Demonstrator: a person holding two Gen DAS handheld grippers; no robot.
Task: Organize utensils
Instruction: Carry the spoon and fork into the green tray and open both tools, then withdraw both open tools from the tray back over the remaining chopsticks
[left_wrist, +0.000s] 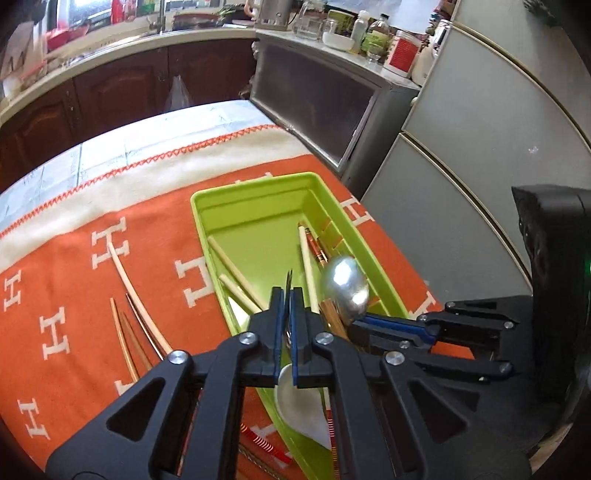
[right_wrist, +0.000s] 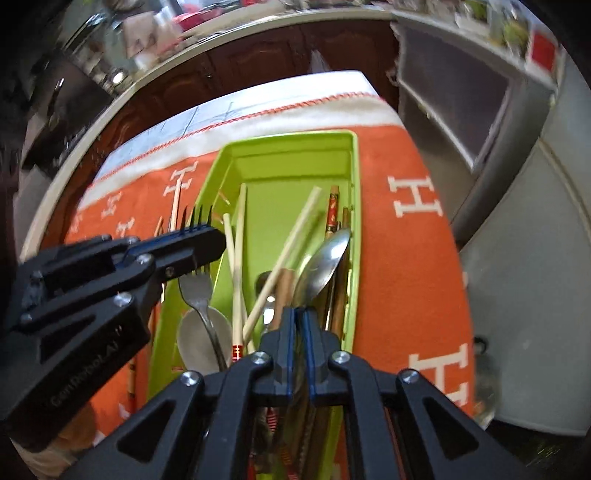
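Observation:
A lime green tray (left_wrist: 258, 192) lies on the orange cloth; it also shows in the right wrist view (right_wrist: 288, 147). It holds pale chopsticks (left_wrist: 236, 273), a white spoon (left_wrist: 299, 406) and other utensils. My left gripper (left_wrist: 287, 295) is shut on a metal fork, seen edge-on here; in the right wrist view the left gripper (right_wrist: 199, 243) holds the fork (right_wrist: 197, 288) over the tray's left side. My right gripper (right_wrist: 300, 314) is shut on a metal spoon (right_wrist: 325, 262), whose shiny bowl (left_wrist: 345, 284) shows over the tray's right side beside the right gripper (left_wrist: 360, 325).
Loose chopsticks (left_wrist: 129, 306) lie on the cloth (left_wrist: 74, 295) left of the tray. A grey cabinet (left_wrist: 325, 107) and a fridge (left_wrist: 480, 147) stand to the right. A dark wood counter (left_wrist: 129, 88) with a sink runs along the back.

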